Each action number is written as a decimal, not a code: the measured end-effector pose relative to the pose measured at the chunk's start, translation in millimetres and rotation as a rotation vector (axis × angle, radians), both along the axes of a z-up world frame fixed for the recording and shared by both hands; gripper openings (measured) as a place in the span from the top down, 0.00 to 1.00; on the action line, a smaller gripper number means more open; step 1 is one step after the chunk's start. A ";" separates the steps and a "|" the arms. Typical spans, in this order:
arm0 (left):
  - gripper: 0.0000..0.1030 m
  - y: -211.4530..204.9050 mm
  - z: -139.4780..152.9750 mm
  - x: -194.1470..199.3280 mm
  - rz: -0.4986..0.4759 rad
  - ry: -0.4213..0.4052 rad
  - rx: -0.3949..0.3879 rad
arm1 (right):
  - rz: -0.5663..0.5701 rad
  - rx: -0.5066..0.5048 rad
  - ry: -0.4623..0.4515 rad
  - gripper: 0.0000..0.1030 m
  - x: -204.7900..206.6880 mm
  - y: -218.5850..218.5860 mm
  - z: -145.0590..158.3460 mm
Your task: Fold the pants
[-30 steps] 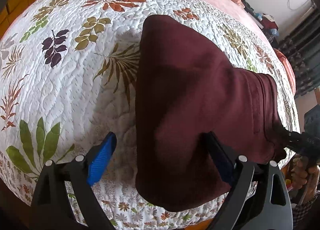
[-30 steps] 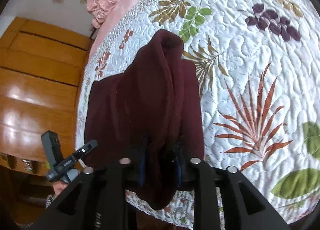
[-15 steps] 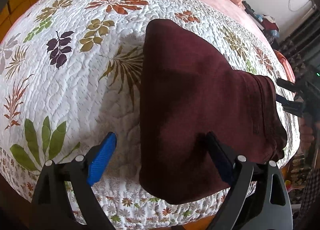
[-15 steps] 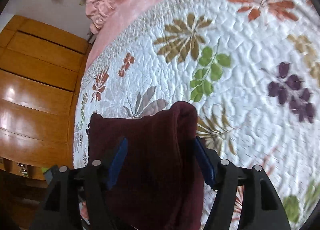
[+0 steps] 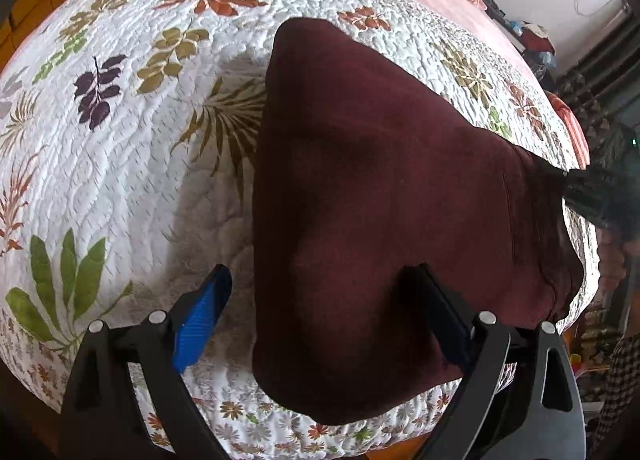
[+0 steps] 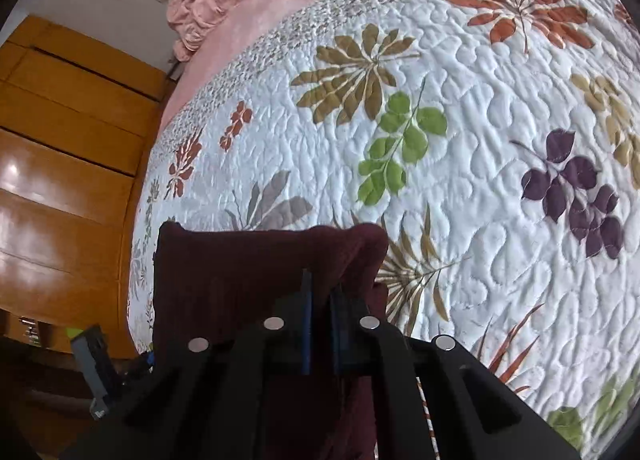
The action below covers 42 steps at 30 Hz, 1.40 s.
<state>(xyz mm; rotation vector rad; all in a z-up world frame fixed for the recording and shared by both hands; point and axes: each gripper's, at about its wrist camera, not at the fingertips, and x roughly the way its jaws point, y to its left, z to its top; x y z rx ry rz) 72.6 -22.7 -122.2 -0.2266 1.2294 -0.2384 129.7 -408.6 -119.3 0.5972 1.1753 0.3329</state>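
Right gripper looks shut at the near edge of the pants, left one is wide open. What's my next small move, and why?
Probably close the left gripper on the pants edge. Its jaws stand wide with one finger hidden under the cloth, gripping nothing, while the right gripper, jaws just closed, pinches the opposite edge. The pants lie half folded on the quilt; lifting evenly likely needs both corners.

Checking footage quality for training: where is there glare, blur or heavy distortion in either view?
Left wrist view: fisheye bulges the quilt; the right claw at the pants edge is smeared. Right wrist view: window glare on the wooden wardrobe; quilt sharp.
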 end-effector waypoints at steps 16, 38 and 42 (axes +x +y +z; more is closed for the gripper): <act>0.12 13.2 5.2 -18.2 0.028 0.027 -0.070 | -0.008 0.089 0.002 0.28 -122.8 5.2 17.8; 0.11 -6.3 5.6 -20.9 0.000 0.009 -0.023 | 0.008 -0.030 0.044 0.69 -126.3 20.6 -2.3; 0.11 -0.3 13.9 -23.7 0.005 0.005 -0.035 | -0.007 -0.014 0.004 0.57 -138.7 15.6 12.9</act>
